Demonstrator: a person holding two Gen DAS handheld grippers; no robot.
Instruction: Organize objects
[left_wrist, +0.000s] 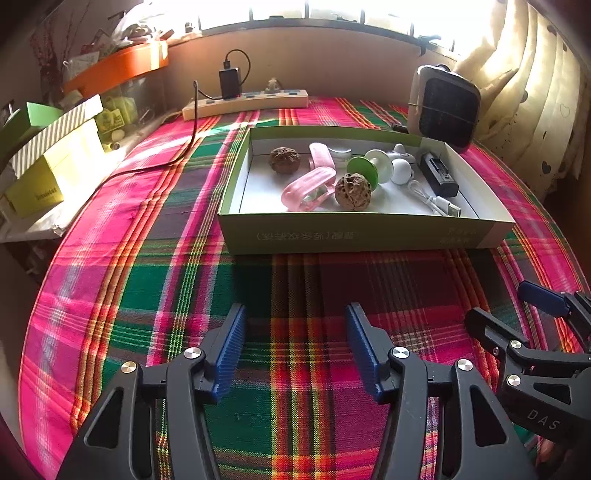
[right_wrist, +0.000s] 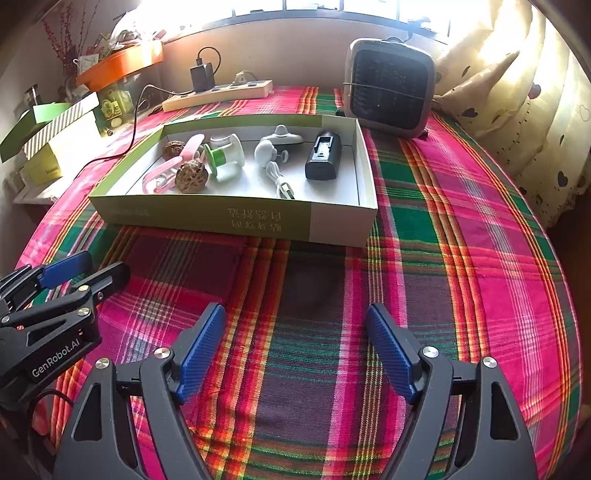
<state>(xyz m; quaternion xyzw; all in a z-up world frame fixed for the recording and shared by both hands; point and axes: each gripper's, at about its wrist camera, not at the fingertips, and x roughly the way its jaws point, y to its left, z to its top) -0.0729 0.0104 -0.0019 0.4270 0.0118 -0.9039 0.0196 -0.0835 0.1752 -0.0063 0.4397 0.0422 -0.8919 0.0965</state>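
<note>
A shallow green-and-white box (left_wrist: 354, 236) (right_wrist: 258, 221) sits on the plaid tablecloth. In it lie two walnuts (left_wrist: 352, 191) (right_wrist: 191, 176), two pink clips (left_wrist: 308, 186) (right_wrist: 162, 175), a green-and-white spool (left_wrist: 364, 172) (right_wrist: 223, 155), a small white gadget (left_wrist: 400, 170) (right_wrist: 266, 150), a white cable (left_wrist: 436, 201) (right_wrist: 280, 184) and a black battery-like block (left_wrist: 439, 175) (right_wrist: 324, 155). My left gripper (left_wrist: 295, 325) (right_wrist: 85, 269) is open and empty, in front of the box. My right gripper (right_wrist: 295, 325) (left_wrist: 517, 302) is open and empty beside it.
A grey fan heater (left_wrist: 443, 107) (right_wrist: 388, 92) stands behind the box at the right. A power strip with a black charger (left_wrist: 243, 99) (right_wrist: 218, 94) lies at the back. Stacked boxes (left_wrist: 55, 155) (right_wrist: 51, 136) and an orange tray sit at the left. A curtain hangs at the right.
</note>
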